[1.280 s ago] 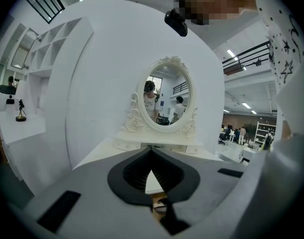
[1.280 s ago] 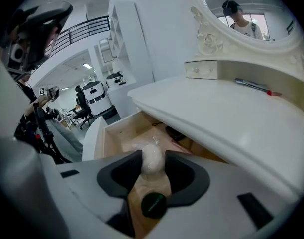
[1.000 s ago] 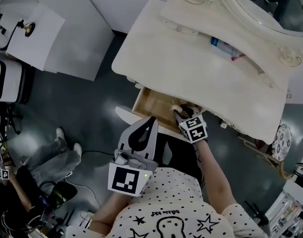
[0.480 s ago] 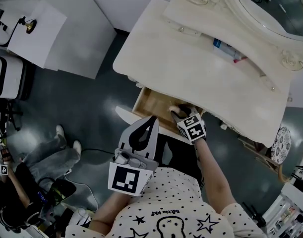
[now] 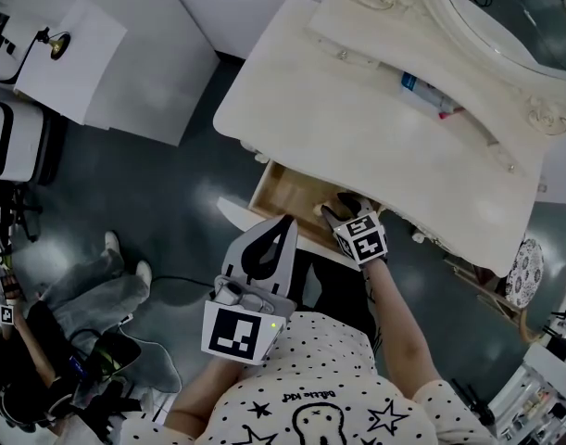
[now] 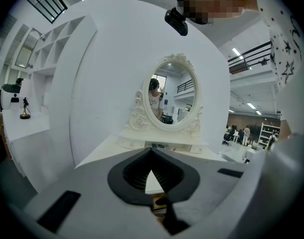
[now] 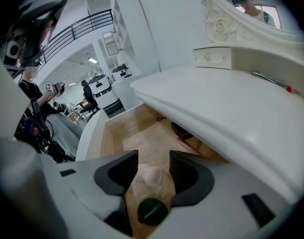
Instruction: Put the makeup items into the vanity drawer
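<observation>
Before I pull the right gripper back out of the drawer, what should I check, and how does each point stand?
1. Right gripper open: ok. Its fingers have just been opening and stand apart.
2. Bottle released: ok, as far as it shows. It lies between the fingers in the drawer, and the pads look clear of it.
3. Drawer open: ok.
4. Left gripper idle: ok. Its fingers are together with nothing between them.
5. Vanity top emptied: not ok. A blue-and-white tube still lies near the mirror.
6. Room to withdraw under the vanity top's edge: cannot tell.
</observation>
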Tool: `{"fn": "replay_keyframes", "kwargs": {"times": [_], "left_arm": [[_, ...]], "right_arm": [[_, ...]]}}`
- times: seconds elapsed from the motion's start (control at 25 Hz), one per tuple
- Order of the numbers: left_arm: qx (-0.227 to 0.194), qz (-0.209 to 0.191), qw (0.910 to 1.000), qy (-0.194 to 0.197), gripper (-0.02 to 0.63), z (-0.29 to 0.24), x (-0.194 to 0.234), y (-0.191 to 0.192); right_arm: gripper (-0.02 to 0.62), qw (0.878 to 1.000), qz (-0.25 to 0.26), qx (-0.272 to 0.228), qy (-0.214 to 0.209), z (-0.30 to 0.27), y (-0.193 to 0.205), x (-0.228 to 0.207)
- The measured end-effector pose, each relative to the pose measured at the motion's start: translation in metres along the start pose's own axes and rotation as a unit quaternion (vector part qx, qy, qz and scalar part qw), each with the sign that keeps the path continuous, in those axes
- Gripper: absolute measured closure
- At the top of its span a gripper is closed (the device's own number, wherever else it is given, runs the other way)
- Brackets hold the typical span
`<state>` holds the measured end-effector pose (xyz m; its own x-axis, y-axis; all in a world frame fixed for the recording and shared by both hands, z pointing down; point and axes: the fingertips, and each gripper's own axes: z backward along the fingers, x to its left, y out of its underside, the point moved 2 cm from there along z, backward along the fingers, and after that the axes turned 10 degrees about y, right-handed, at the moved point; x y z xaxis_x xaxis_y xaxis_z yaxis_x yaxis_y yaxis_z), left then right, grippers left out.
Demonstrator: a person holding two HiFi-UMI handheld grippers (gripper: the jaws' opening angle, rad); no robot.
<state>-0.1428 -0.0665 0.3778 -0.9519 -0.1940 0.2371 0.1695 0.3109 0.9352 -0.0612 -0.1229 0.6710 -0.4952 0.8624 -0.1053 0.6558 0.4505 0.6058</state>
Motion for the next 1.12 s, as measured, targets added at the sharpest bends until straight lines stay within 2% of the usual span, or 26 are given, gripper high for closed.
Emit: {"fn": "replay_keyframes", "kwargs": {"times": [0.16,0.32,0.44,0.76,0.96,1.12], "left_arm": [[-0.004,0.002,1.0000,0.004,0.611,-0.001,-0.001,0.000],[-0.006,0.002,0.9999,0.010,0.611,0.000,-0.004,-0.001],[-0.007,0.000,0.9999,0.014,0.611,0.001,-0.006,-0.002],[-0.014,-0.011,0.9992,0.035,0.611,0.000,-0.015,-0.005],[-0.028,-0.013,0.9979,0.057,0.611,-0.004,-0.026,-0.012],[-0.032,-0.025,0.9960,0.080,0.611,-0.008,-0.037,-0.016]], "right_arm": [[0.402,1.000,-0.005,-0.011,0.009,0.006,-0.002,-0.001],[0.534,0.999,-0.017,-0.034,0.036,0.017,-0.007,-0.007],[0.585,0.997,-0.028,-0.052,0.054,0.025,-0.012,-0.010],[0.588,0.991,-0.047,-0.094,0.089,0.056,-0.026,-0.015],[0.588,0.979,-0.083,-0.142,0.121,0.096,-0.040,-0.022],[0.588,0.964,-0.114,-0.187,0.148,0.138,-0.055,-0.028]]}}
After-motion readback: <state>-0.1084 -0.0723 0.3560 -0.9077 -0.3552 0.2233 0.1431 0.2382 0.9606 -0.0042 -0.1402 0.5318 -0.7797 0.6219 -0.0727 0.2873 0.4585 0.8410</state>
